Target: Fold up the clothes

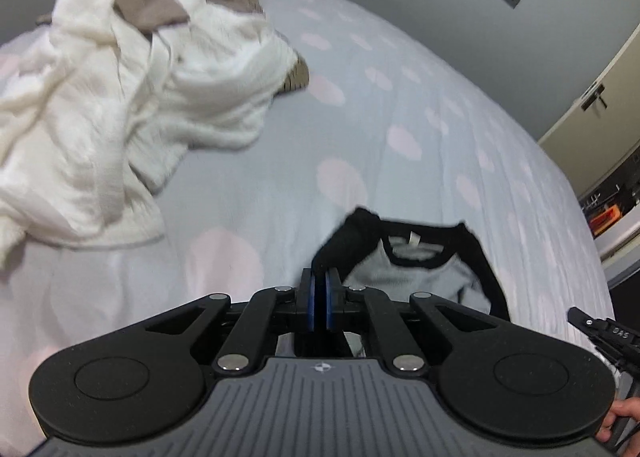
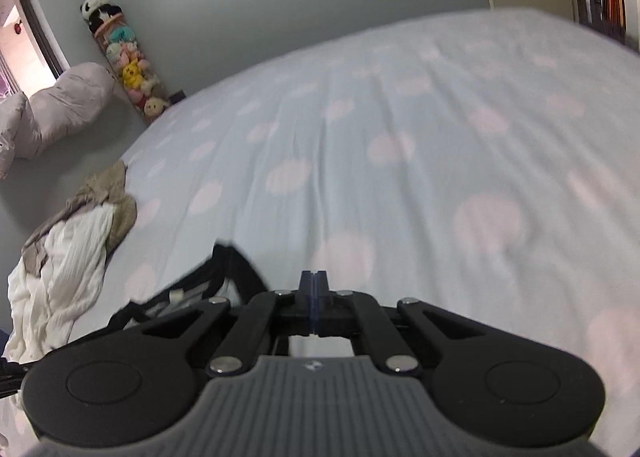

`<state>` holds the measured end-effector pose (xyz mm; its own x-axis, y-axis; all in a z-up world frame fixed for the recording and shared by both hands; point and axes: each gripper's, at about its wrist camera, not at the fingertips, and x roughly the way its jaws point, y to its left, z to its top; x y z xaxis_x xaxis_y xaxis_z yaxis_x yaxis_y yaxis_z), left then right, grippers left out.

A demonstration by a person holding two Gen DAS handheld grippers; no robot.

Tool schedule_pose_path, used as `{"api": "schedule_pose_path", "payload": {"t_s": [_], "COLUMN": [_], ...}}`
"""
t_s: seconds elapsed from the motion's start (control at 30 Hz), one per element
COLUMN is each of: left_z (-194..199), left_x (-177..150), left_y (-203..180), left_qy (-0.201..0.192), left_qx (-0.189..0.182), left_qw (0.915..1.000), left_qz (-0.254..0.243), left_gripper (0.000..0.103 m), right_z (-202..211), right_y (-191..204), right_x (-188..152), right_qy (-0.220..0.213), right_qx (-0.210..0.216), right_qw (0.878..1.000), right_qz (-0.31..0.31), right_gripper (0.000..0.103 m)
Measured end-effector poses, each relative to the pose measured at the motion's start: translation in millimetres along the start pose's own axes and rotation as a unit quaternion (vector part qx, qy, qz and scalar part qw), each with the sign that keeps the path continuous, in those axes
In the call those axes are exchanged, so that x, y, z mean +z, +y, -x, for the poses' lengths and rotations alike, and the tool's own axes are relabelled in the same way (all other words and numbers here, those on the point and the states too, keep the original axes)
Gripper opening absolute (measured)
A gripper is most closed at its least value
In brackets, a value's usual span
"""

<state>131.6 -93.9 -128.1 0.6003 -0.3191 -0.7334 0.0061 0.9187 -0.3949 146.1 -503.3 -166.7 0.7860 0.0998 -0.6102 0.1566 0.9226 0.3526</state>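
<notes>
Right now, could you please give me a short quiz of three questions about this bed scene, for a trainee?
1. True or false: the left tongs are shut on a black sleeve of the grey shirt.
2. Multiple choice: in the left wrist view, where does the white garment lie relative to the grey shirt? A) on top of it B) apart, to the left and farther away C) under it
3. Fill in: the bedsheet is pale blue with ____ spots.

Key:
1. True; the black fabric sits between the closed pads.
2. B.
3. Pink.
</notes>
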Motion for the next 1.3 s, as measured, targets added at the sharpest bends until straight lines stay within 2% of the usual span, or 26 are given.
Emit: {"api": "schedule_pose_path", "payload": {"t_s": [0.03,0.13,0.17,0.2,0.23,0.33,0.47,0.53,0.57,0.6,0.67,0.9,1.1,1.2,1.3], "left_z": [3,8,8,7,5,-2,-14,-18,-19,-20,-18,0,34,46,43], "left_x": [2,7,7,7,6,3,-3,-5,-6,-7,-6,5,37,48,45], "left_y": [-1,-1,-2,-3,-3,-2,8,13,15,16,18,14,-5,-16,-16], "left_qy": [-0.006,-0.011,-0.011,-0.01,-0.008,-0.002,0.011,0.018,0.019,0.019,0.013,-0.03,-0.077,-0.088,-0.077], "left_qx": [0.002,0.005,0.007,0.008,0.008,0.011,0.014,0.014,0.014,0.013,0.01,0.007,-0.009,-0.006,0.018], "left_qw": [1.0,0.9999,0.9997,0.9996,0.9994,0.9991,0.9994,0.9995,0.9995,0.9996,0.9998,0.9995,0.9965,0.9946,0.9935], "left_qz": [-0.003,-0.012,-0.019,-0.026,-0.033,-0.042,-0.029,-0.022,-0.02,-0.018,-0.013,-0.009,-0.031,-0.055,-0.081], "left_gripper": [0.003,0.003,0.003,0.003,0.003,0.003,0.003,0.003,0.003,0.003,0.003,0.002,0.002,0.002,0.002], "right_z": [1,-3,-6,-9,-13,-28,-51,-62,-64,-65,-59,-21,21,39,49], "right_y": [-2,-5,-4,-3,-2,2,0,-1,0,1,4,7,12,19,25], "right_x": [6,10,8,5,1,-12,-30,-39,-42,-45,-42,-15,32,46,38], "right_qy": [0.008,0.041,0.051,0.058,0.064,0.089,0.129,0.149,0.151,0.151,0.131,0.048,-0.013,-0.013,0.027], "right_qx": [0.011,0.046,0.051,0.053,0.054,0.057,0.07,0.082,0.082,0.078,0.056,0.021,0.007,0.019,0.043], "right_qw": [1.0,0.998,0.997,0.997,0.996,0.994,0.988,0.984,0.984,0.984,0.989,0.999,0.997,0.993,0.988], "right_qz": [0.002,-0.007,-0.01,-0.011,-0.01,-0.013,-0.036,-0.047,-0.048,-0.045,-0.027,0.009,0.079,0.114,0.147], "right_gripper": [0.001,0.009,0.018,0.034,0.039,0.039,0.039,0.036,0.017,0.006,0.005,0.005,0.005,0.005,0.005]}}
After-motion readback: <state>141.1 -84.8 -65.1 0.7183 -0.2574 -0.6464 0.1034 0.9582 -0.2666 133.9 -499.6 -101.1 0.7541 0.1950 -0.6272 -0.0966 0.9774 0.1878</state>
